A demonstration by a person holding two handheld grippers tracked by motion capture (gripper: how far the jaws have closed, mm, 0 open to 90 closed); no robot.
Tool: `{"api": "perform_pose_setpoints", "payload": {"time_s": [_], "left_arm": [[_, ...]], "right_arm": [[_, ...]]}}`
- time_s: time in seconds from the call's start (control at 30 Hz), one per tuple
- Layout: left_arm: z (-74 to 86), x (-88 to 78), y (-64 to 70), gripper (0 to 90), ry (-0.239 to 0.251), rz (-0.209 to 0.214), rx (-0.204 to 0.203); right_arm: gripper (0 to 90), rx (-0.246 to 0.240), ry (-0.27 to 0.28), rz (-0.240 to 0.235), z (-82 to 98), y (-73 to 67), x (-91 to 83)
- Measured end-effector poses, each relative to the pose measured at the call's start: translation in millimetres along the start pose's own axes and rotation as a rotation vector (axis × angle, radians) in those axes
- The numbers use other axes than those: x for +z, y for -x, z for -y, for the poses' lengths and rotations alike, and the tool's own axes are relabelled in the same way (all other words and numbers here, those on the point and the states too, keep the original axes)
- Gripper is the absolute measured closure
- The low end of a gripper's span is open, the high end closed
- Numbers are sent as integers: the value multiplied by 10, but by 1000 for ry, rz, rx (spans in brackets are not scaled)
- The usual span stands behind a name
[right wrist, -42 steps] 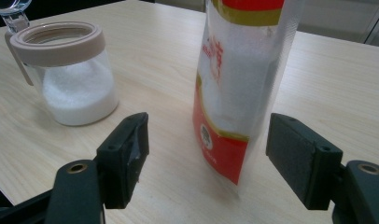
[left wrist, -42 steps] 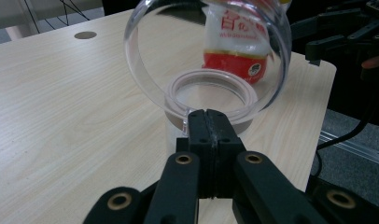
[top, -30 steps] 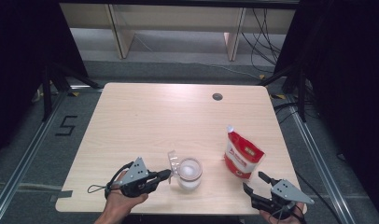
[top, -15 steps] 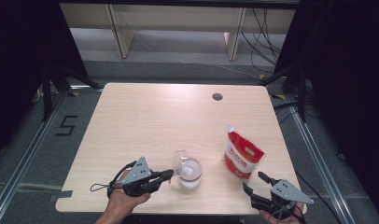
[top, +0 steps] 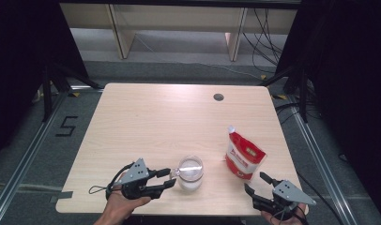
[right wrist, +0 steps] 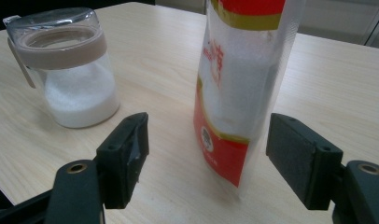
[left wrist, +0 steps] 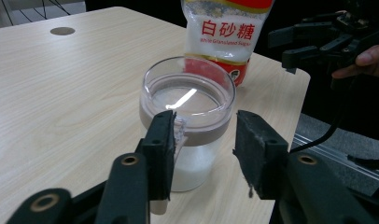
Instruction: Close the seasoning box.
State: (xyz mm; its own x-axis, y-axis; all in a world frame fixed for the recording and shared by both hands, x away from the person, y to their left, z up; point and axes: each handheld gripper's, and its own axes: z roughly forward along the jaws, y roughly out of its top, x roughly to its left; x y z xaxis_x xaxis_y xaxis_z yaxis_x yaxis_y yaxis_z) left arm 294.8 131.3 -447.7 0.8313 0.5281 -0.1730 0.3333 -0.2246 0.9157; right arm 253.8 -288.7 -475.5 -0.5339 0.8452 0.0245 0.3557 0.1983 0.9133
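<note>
A clear jar [top: 190, 173] half full of white sugar, with a beige collar and a clear lid lying flat on it, stands near the table's front edge. My left gripper [top: 170, 177] points at it from the left. Its jaws have just been opening and now stand apart in front of the jar [left wrist: 187, 121], with the lid's small clear tab [left wrist: 179, 133] beside the left jaw. A red and white sugar bag [top: 244, 155] stands upright to the jar's right. My right gripper [top: 255, 183] sits open just in front of the bag [right wrist: 239, 93], gripping nothing.
The light wooden table [top: 170, 117] has a round cable hole [top: 218, 97] at the back right. The right gripper [left wrist: 290, 46] and a hand show beyond the bag in the left gripper view. Dark floor and rails surround the table.
The jar's lid, held tilted up a second ago, has come down flat on the jar. My left gripper's jaws have parted and let go of the tab. The right gripper stayed still.
</note>
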Motion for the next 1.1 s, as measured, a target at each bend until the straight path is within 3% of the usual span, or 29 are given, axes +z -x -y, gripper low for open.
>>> {"api": "perform_pose_setpoints", "payload": {"time_s": [0.07, 0.1, 0.17, 0.2, 0.33, 0.43, 0.47, 0.57, 0.67, 0.8, 1.1], "left_arm": [[0, -36, -17, 509, -14, -5, 1], [7, -39, -30, 500, 4, 5, 1], [7, -78, -43, 478, -12, -4, 4], [19, -77, -45, 464, 2, -6, -13], [49, -95, -64, 385, -27, -22, 4], [72, -118, -69, 337, -49, -37, 3], [74, -123, -86, 327, -52, -32, 25], [101, -131, -82, 294, -44, -49, 10], [118, -161, -91, 269, -50, -56, 4], [147, -199, -126, 242, -47, -60, -7], [241, -252, -159, 205, -69, -78, -14]], "right_arm": [[304, -27, 13, -7, -3, 27, 13], [304, -23, 13, -9, -5, 26, 10], [302, -25, 19, 3, -2, 25, 13], [302, -21, 17, 1, -2, 22, 12], [300, -38, 28, -9, -5, 25, 22], [294, -20, 33, -3, -6, 18, 13], [293, -16, 34, -5, -4, 15, 15], [285, -46, 51, 12, -8, 31, 18], [283, 5, 26, -2, -7, -7, 2], [282, -17, 37, 0, -7, 6, 15], [280, -13, 35, -1, -11, 6, 12]]}}
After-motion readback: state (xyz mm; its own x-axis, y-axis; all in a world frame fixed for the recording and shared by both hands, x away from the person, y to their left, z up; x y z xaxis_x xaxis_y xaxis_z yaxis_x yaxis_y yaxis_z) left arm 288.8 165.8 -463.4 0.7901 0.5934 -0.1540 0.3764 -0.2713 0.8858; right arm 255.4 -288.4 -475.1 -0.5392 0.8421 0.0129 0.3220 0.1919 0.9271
